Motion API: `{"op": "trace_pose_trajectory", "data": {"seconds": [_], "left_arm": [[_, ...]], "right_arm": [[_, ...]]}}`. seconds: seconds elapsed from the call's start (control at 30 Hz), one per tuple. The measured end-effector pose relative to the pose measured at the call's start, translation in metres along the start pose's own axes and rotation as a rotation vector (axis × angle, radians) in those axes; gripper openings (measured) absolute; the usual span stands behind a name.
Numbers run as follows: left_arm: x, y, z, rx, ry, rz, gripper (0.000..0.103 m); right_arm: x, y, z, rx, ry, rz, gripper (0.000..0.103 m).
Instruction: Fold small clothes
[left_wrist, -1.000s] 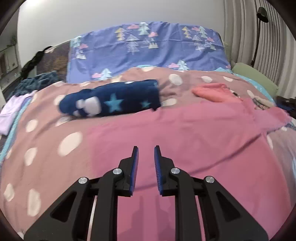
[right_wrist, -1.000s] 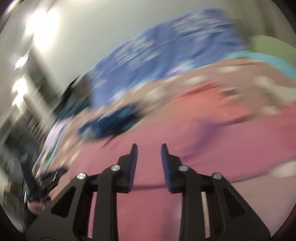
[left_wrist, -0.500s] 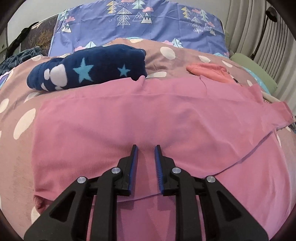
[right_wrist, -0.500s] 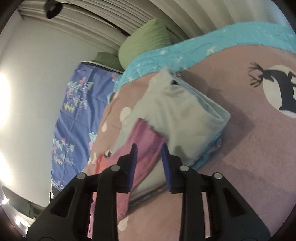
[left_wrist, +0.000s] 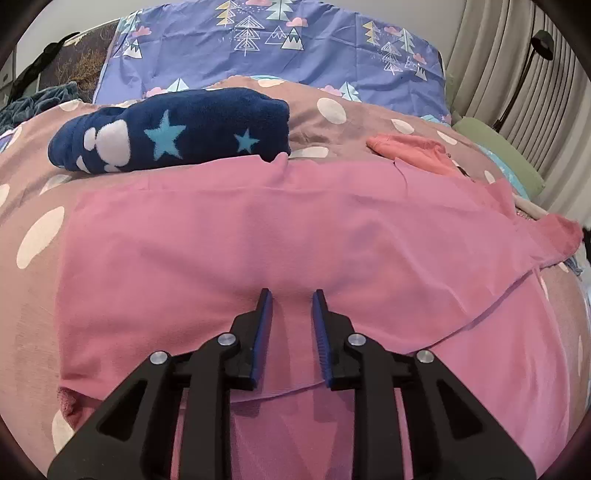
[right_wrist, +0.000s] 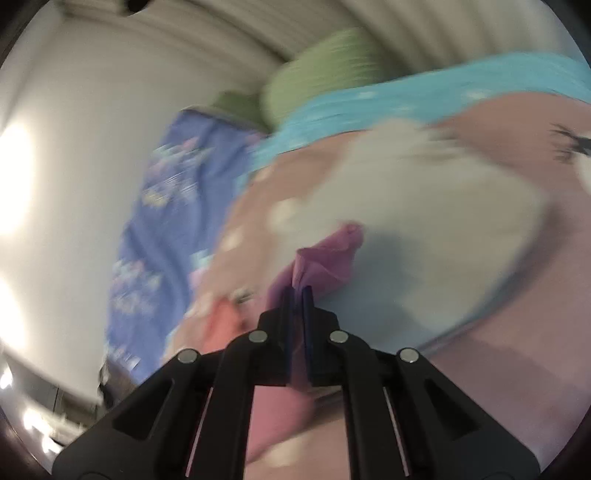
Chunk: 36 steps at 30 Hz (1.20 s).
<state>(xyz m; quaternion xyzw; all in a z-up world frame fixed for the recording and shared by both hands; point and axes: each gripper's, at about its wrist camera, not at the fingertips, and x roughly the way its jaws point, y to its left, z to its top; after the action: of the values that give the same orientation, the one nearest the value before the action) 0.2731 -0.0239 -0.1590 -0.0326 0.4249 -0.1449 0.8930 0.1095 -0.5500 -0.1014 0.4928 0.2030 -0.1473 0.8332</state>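
A pink garment lies spread flat across the bed, one layer folded over another, with a sleeve reaching to the right. My left gripper is open and empty, its fingers just above the garment's middle. In the blurred right wrist view, my right gripper is shut on the pink sleeve end, which bunches up from between the fingers.
A folded navy fleece with stars lies behind the pink garment. A coral garment lies at the back right. A pale folded pile sits beside the right gripper. A green pillow and curtains are at the right.
The right gripper has closed on the pink sleeve end beside the pale pile. The left gripper has come in low over the pink garment and stays open.
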Motion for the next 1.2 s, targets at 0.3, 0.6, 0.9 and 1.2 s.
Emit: {"op": "trace_pose_trajectory", "data": {"seconds": [0.3,0.6,0.9,1.2], "left_arm": [[-0.002,0.005,-0.001,-0.026,-0.009,-0.055,0.031],[-0.003,0.033,-0.004,-0.171,-0.029,-0.229,0.032],[-0.016,0.019,0.003,-0.212,-0.010,-0.384,0.058],[0.025,-0.029,0.035,-0.202,0.142,-0.388,0.049]], "right_arm": [[0.037,0.239,-0.197,-0.463,0.314,0.511,0.005],[0.120,0.225,-0.363,-0.632,0.681,0.315,0.005],[0.119,0.198,-0.388,-0.695,0.675,0.332,0.006],[0.116,0.200,-0.400,-0.771,0.643,0.331,0.009]]}}
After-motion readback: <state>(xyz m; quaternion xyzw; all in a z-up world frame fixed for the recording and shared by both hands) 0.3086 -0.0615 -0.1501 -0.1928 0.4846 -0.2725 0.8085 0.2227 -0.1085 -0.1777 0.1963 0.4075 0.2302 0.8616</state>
